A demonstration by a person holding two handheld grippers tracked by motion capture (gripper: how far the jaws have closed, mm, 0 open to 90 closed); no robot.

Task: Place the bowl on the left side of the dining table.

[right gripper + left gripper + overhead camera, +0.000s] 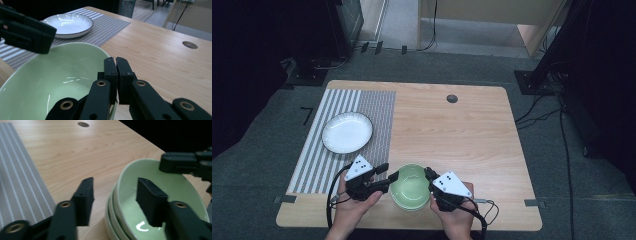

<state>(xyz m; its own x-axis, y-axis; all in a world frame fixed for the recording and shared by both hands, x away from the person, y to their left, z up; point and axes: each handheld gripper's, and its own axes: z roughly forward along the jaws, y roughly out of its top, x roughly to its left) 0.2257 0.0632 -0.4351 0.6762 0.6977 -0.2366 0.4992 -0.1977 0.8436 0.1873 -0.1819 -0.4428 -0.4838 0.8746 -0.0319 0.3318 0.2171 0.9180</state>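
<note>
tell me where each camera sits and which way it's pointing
High view: above the person's side, looking forward and down on the table; forearms, both hands, left claw and right claw show.
Left gripper view: rides the left claw, facing the green bowls; open jaws straddle the rim.
Right gripper view: rides the right claw, facing the white plate; jaws shut on the bowl's rim.
All share the bowls.

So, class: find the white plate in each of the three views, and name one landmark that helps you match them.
High view: the white plate lies on the striped mat, left of centre.
Left gripper view: not in it.
Right gripper view: the plate sits at upper left, beyond the green bowl.
Shared landmark: the round hole in the table.
</note>
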